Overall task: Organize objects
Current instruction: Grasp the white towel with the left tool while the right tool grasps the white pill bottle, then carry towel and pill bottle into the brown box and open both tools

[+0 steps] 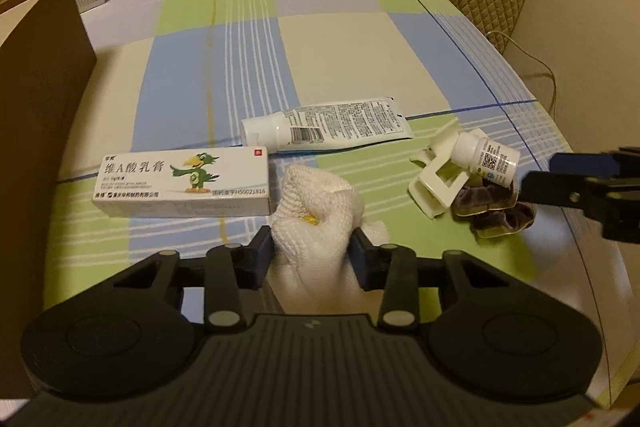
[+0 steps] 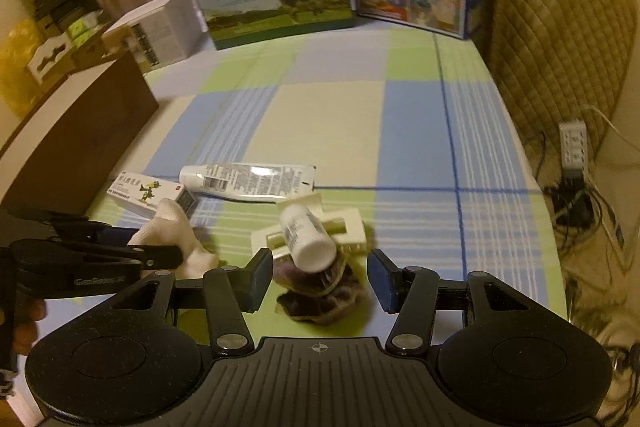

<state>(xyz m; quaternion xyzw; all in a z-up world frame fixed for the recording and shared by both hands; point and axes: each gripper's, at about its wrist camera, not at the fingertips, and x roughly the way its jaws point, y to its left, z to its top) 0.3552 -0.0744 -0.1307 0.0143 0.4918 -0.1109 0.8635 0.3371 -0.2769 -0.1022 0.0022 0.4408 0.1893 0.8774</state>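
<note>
White: one glove (image 1: 316,211), one tube (image 1: 332,127)

Under my black jaws the surface (image 1: 332,39) is checked in pale blue, green and cream with white stripes, carrying a white knitted cloth (image 1: 316,215), a white box (image 1: 182,183) with a green bird, a white tube (image 1: 328,127), a white bottle (image 2: 306,237) and a purple scrunchie (image 2: 320,291).

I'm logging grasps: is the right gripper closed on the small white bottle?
No, the right gripper is open, its fingers either side of the small white bottle without touching it.
</note>
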